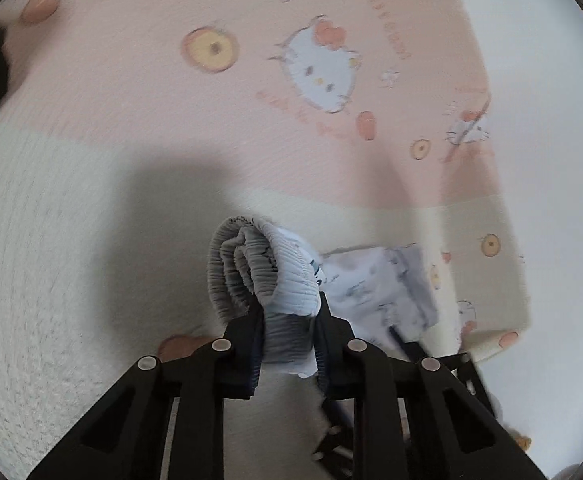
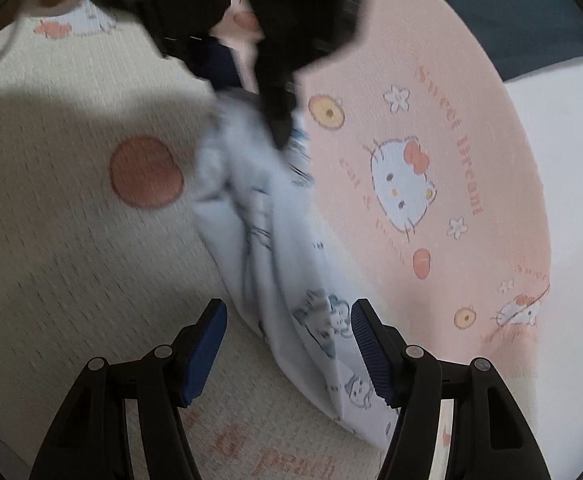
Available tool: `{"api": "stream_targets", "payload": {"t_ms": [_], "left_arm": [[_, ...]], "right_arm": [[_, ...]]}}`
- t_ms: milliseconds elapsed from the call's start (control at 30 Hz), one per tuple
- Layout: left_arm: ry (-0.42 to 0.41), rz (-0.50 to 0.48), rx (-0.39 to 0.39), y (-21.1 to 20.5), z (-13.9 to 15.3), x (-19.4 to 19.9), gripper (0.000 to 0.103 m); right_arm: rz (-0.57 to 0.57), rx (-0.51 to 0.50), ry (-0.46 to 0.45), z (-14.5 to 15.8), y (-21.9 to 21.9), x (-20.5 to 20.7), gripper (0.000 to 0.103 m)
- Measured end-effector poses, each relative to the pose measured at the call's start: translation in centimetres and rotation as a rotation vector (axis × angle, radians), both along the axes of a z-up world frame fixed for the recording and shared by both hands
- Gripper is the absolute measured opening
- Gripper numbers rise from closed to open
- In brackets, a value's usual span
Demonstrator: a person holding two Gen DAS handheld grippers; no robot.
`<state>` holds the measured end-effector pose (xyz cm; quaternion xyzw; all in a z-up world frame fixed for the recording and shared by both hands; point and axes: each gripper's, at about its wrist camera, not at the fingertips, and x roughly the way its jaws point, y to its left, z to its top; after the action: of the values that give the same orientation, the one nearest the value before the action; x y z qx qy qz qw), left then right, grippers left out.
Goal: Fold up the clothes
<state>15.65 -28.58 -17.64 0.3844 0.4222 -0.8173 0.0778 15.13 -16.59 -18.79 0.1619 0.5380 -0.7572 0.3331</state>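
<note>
Left gripper [image 1: 289,334]: jaws clamped on the gathered elastic waistband of a small pale-blue printed garment [image 1: 275,280], bunched and lifted off the bedsheet [image 1: 131,80], which is pink and cream with cartoon cats.

The rest of the garment [image 2: 267,240] hangs twisted in a loose rope toward the right.

Right gripper [image 2: 289,354]: jaws wide apart, the garment's lower end lying between them, pads not pressing it.

Progress, as judged: early. Garment picked up only; not spread flat, no fold visible. Still to do: catch the lower end, lay it out, fold.
</note>
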Motion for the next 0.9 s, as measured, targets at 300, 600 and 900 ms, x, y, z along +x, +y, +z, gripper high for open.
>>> {"api": "stream_targets", "payload": {"t_ms": [300,600,900], "left_arm": [[-0.002,-0.074,-0.017,1.2,1.6,-2.0,0.019],[-0.011,-0.148,-0.001,1.5,2.2,-2.8,0.019],[0.008,-0.188,0.022,2.5,2.9,-3.7,0.019]], "right_arm": [[-0.019,-0.052,-0.025,0.3,-1.6,-1.0,0.064],[-0.024,-0.192,-0.147,2.6,-2.7,-2.1,0.064],[-0.052,-0.286,-0.228,3.6,-2.7,-3.9,0.053]]}}
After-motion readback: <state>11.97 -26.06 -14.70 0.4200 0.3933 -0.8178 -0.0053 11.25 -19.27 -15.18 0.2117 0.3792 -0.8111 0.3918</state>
